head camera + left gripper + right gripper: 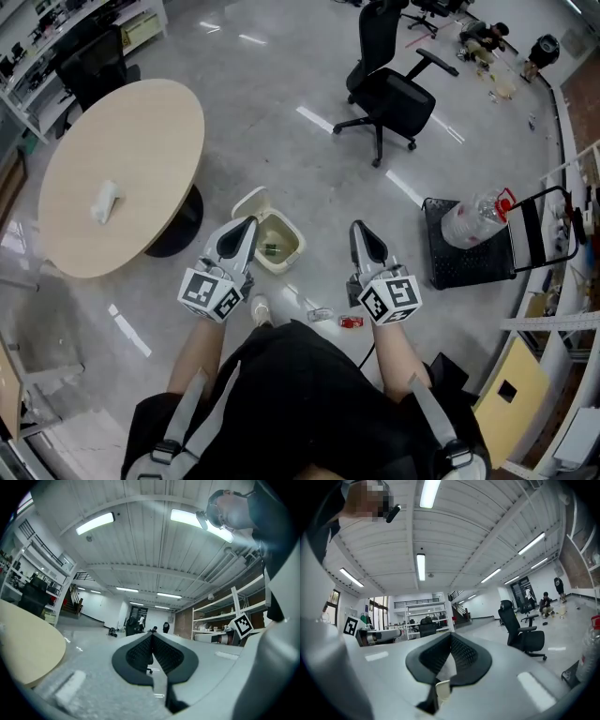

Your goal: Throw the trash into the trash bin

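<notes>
Your left gripper (248, 225) is clenched on nothing. Your right gripper (357, 228) is clenched on a pale scrap (446, 667), which only its own view shows. The cubes carry square markers, no readable print. One trash bin (281, 265), lid open, stands on the floor between both grippers. Two pieces lie near your shoe (260, 309): a red wrapper (351, 322) and a silvery wrapper (320, 315).

You're in an open office-workshop: office chair (392, 89) at one o'clock, round table (131, 159) at ten, shelving (229, 613) along the walls.
</notes>
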Motion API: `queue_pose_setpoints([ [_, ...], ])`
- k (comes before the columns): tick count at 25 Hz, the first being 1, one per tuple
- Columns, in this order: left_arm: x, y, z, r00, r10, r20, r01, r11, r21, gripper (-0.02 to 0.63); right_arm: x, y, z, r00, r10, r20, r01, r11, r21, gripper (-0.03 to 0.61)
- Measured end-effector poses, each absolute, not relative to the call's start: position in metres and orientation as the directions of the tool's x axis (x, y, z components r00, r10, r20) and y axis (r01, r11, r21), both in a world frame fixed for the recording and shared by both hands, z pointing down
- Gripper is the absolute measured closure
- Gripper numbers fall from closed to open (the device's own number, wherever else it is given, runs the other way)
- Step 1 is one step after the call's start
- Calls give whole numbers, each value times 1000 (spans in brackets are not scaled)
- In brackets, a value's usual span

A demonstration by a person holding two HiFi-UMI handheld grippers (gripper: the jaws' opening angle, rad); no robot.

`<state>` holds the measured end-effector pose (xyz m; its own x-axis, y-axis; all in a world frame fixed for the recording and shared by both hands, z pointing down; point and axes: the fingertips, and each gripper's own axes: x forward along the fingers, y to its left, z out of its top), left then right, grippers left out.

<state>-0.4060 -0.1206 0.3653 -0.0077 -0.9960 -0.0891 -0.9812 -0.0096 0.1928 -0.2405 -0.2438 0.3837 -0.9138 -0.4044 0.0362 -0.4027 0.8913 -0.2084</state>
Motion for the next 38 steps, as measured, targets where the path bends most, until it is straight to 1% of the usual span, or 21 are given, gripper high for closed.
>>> queue_pose_setpoints([
  [2,-396,-124,360,25,-994,-104,-985,-42,168,612,-227,-244,375,-900,-435,12,-427,877,-221,572],
  [4,-386,-130,355,54,-991,-121,-981,-75,178,612,-206,-247,370,-879,-477,2,-466,858,-217,572],
  [9,-342,-147,346,139,-980,-145,-966,-167,198,612,-131,-244,358,-809,-588,-15,-575,796,-188,572],
  [15,-253,-167,331,228,-958,-176,-938,-264,223,612,-27,-228,350,-735,-677,-21,-675,735,-62,572],
  [19,-192,-171,324,291,-940,-179,-922,-326,211,612,34,-217,349,-693,-720,-35,-716,694,-77,572],
  [22,-162,-168,325,331,-931,-153,-907,-359,221,612,63,-209,351,-680,-733,-15,-729,679,-84,572],
  [25,-140,-169,318,375,-913,-159,-893,-402,204,613,72,-203,354,-683,-731,1,-730,682,-50,572],
  [29,-145,-164,315,374,-912,-170,-895,-403,191,614,73,-198,356,-676,-736,-9,-734,675,-74,572],
  [32,-168,-149,315,347,-923,-168,-909,-375,184,614,58,-198,356,-685,-729,-23,-724,683,-99,572],
  [38,-233,-122,332,236,-962,-136,-939,-262,222,614,-8,-191,356,-745,-666,-38,-660,744,-103,572],
])
